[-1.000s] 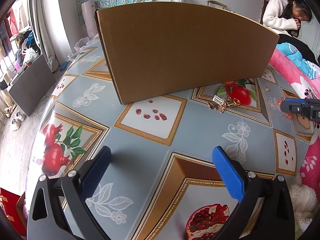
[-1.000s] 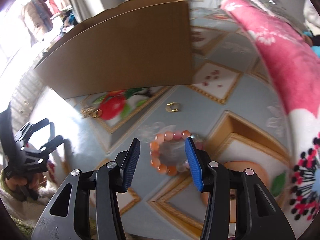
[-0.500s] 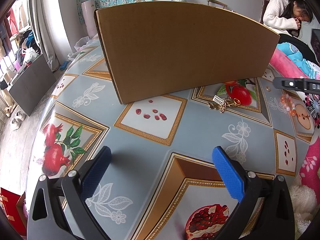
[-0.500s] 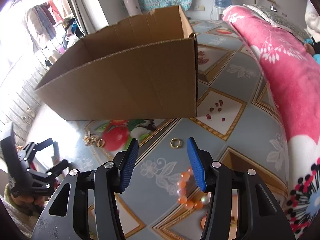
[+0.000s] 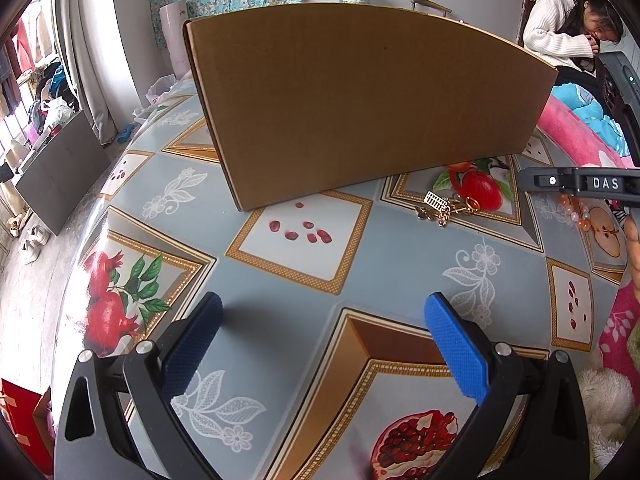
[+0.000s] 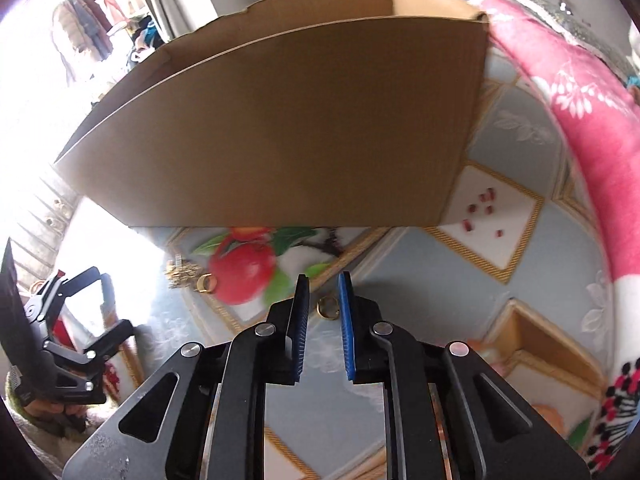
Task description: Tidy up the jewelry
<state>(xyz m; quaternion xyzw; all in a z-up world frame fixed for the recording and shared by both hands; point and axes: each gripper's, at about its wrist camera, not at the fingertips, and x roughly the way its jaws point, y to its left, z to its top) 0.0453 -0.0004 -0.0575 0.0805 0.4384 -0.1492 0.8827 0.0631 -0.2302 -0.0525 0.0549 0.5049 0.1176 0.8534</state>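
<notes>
Although the job is to tidy the jewelry away, most of it lies out on the worktop (image 5: 400,264), so the task looks like it is only near the start. A big cardboard box (image 6: 280,128) stands at the back of the worktop, and it seems the likely place for the pieces to go. From these views nobody can see inside it, so I cannot tell if anything is in there yet.

A small gold ring (image 6: 328,307) lies on the worktop just in front of the box. The right claw (image 6: 323,300) has just been closing, and its two blue pads now stand close together with the ring seen in the gap at their tips. The pads do not look like they press on the ring yet, so it is not picked up.

A gold chain (image 5: 444,208) with a little charm lies in a heap near the box, beside the red fruit picture. An orange bead bracelet (image 5: 576,212) lies at the right side of the worktop.

The left claw (image 5: 320,312) hangs over a bare part of the worktop, spread wide with nothing in it.

Left to do: grab the ring, then the chain and the bracelet.
</notes>
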